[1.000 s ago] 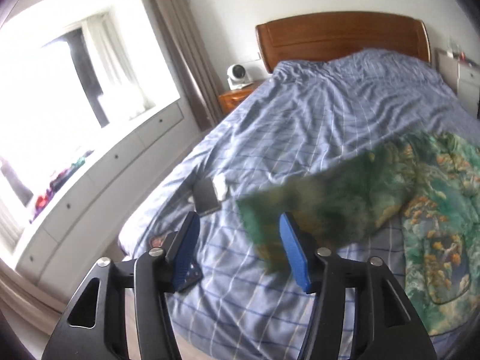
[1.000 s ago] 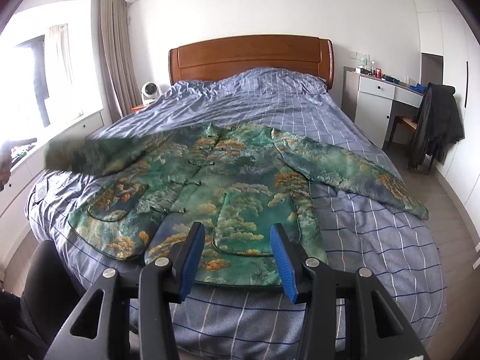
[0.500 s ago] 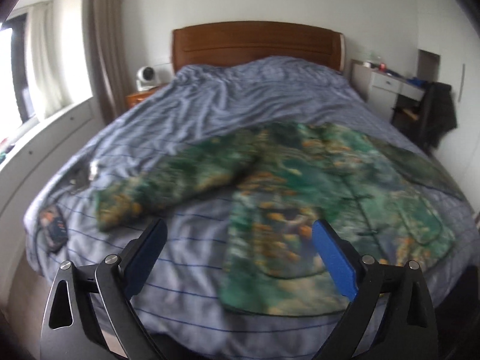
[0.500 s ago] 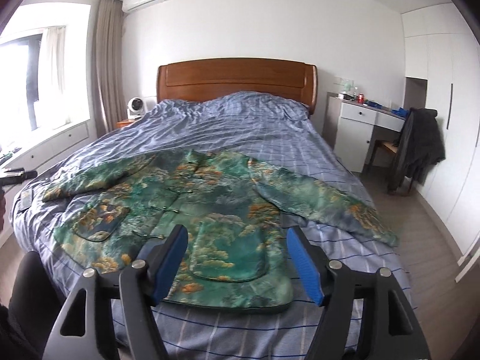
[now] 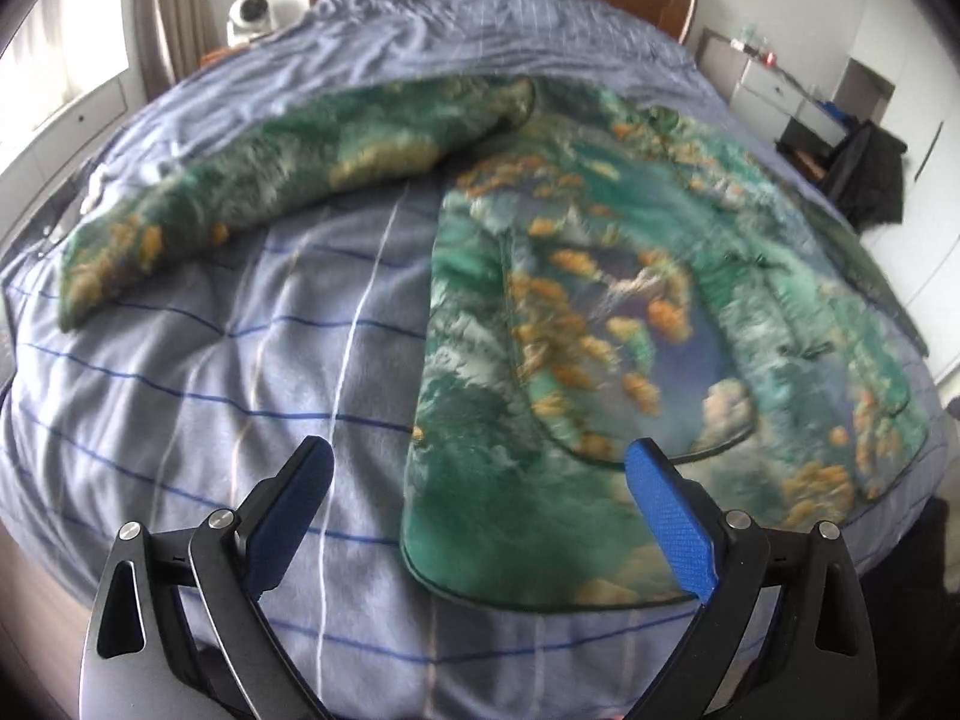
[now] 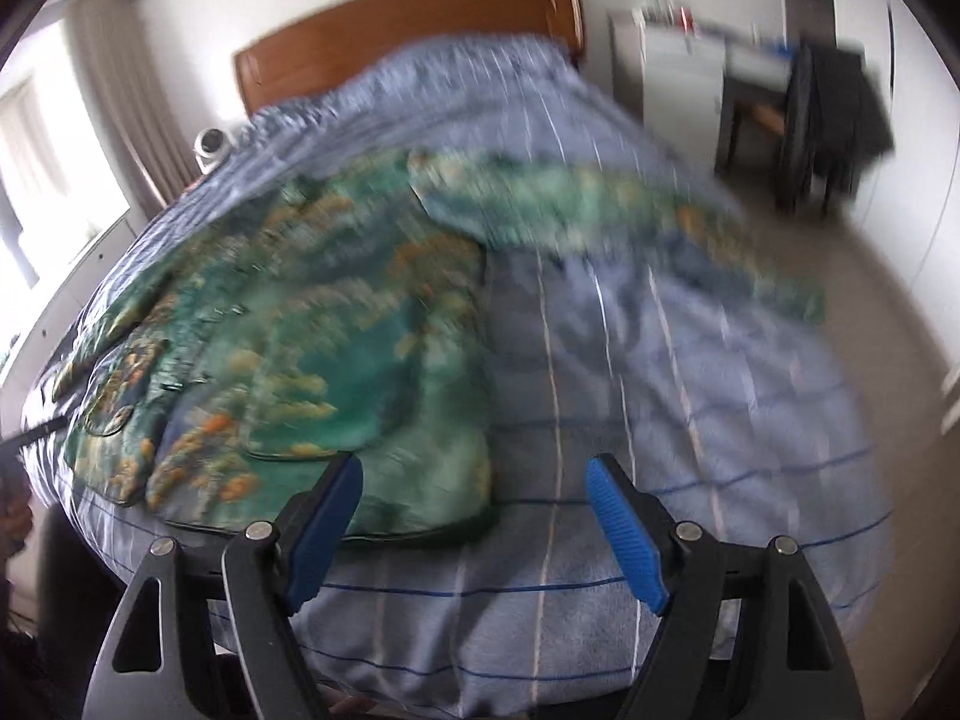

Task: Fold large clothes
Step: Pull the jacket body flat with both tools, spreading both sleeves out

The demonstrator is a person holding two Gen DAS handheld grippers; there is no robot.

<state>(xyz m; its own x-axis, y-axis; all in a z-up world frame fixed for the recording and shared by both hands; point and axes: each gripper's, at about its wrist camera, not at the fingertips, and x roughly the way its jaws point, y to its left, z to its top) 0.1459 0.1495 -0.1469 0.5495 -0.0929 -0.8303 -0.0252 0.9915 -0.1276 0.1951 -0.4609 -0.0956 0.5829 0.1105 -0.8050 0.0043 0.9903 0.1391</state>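
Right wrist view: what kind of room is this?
A home bedroom, most likely: a bed with a wooden headboard, a white desk beside it, and a green patterned jacket spread on the striped cover.

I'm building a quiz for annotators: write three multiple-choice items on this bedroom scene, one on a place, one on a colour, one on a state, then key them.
1. Where does the jacket lie?
A. Spread on the bed
B. Hung on the chair
C. On the floor

2. What colour are the gripper finger pads?
A. Red
B. Blue
C. White

3. What state is the left gripper in?
A. Shut on a sleeve
C. Shut on the quilt
B. Open, holding nothing

Answers:
1 A: the green patterned jacket is flat on the striped quilt, sleeves out to both sides.
2 B: both wrist views show blue pads on black fingers.
3 B: the fingers stand wide apart above the jacket's hem, nothing between them; the right gripper looks likewise.
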